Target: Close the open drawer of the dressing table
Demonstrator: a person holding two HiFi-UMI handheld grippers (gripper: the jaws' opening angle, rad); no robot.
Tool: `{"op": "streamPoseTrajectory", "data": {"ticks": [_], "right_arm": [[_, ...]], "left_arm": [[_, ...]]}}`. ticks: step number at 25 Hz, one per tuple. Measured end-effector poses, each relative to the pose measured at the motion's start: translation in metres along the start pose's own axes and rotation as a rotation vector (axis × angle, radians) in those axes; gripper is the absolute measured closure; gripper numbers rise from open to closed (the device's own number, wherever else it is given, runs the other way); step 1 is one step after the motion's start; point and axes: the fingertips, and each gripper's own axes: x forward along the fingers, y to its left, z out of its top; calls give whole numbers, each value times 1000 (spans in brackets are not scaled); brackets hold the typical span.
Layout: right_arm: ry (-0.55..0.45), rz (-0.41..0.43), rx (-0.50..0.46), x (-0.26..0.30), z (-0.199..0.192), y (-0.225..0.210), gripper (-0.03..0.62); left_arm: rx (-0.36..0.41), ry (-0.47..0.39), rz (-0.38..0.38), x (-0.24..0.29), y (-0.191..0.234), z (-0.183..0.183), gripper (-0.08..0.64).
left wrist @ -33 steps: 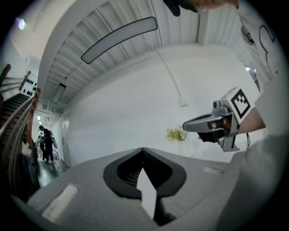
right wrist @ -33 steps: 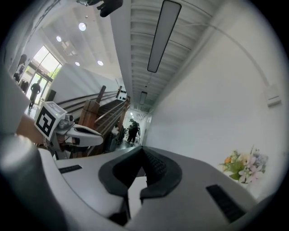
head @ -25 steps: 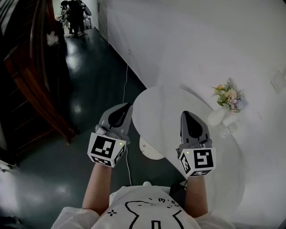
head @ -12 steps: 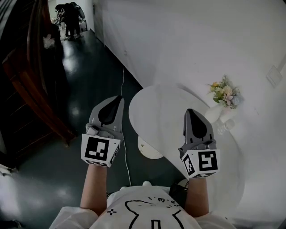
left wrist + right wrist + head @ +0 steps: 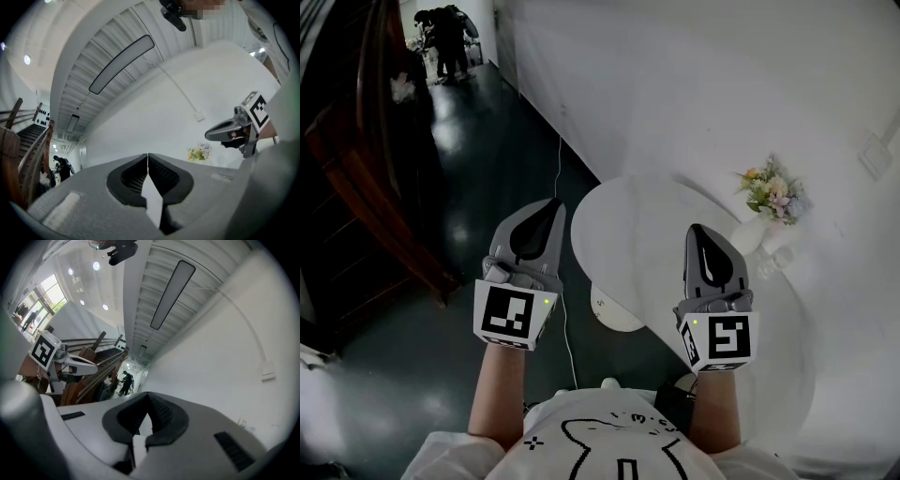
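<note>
Grey plastic jaws of the left gripper are pressed together with nothing between them, and the right gripper is likewise closed and empty. Both are held side by side in front of the person's white shirt, pointing away from the body. In the head view the left one lies over the dark floor and the right one over the round white tabletop. Between them, just under the tabletop's near edge, a white curved piece juts out, seemingly the drawer; neither gripper touches it. Beyond the right gripper, a white vase of flowers stands at the tabletop's far side by the white wall. A thin cable runs over the floor near the wall, a wooden staircase rises at the left, and people stand far off.
</note>
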Motion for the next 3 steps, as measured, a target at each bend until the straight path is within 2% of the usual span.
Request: {"op": "streamPoseTrajectory", "data": {"ticks": [3], "right_arm": [[-3, 13, -28, 1, 2, 4, 594]], "left_arm": [[-7, -3, -2, -1, 0, 1, 541]]}}
